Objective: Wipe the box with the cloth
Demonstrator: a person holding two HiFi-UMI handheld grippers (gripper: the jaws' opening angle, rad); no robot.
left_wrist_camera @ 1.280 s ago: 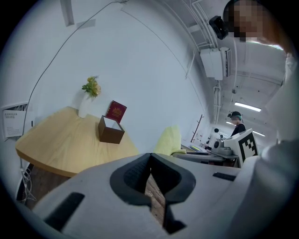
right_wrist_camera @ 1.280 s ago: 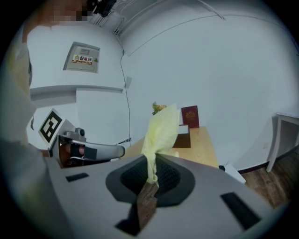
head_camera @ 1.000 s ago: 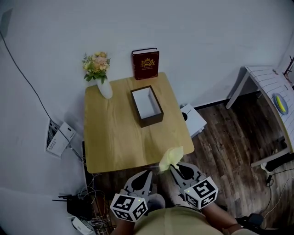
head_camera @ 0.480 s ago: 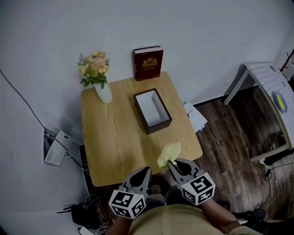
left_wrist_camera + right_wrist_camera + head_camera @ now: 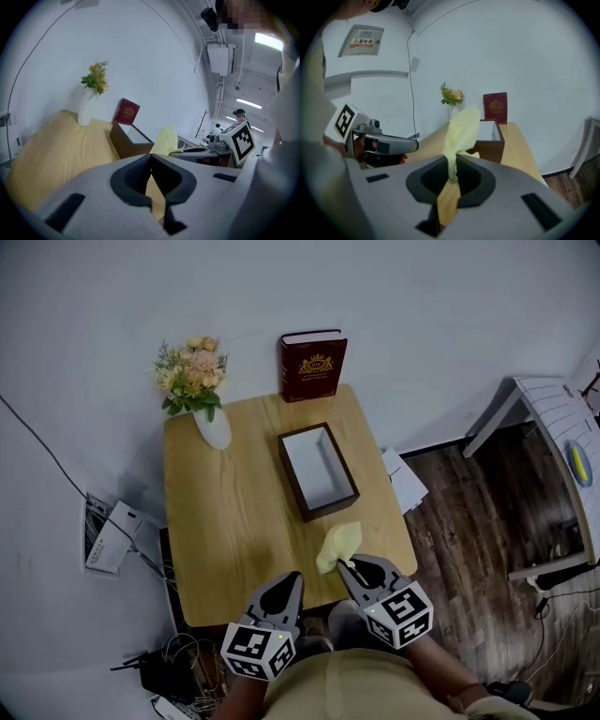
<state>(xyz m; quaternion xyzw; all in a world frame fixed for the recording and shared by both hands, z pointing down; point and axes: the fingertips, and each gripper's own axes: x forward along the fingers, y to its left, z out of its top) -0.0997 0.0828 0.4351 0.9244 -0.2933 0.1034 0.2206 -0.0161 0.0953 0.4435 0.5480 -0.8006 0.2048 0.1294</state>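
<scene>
Presently right tongs [image 5: 347, 565] clamped on yellow cloth [image 5: 339, 544], near open-topped box [image 5: 330, 507] on counter [image 5: 225, 512]; left tongs [image 5: 290, 579] closed, empty, at counter's near edge.

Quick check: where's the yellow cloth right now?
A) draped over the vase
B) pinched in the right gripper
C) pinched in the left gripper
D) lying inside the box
B: the right gripper view shows the yellow cloth clamped between the closed jaws of the right gripper, while the box on the table holds nothing in the head view.
</scene>
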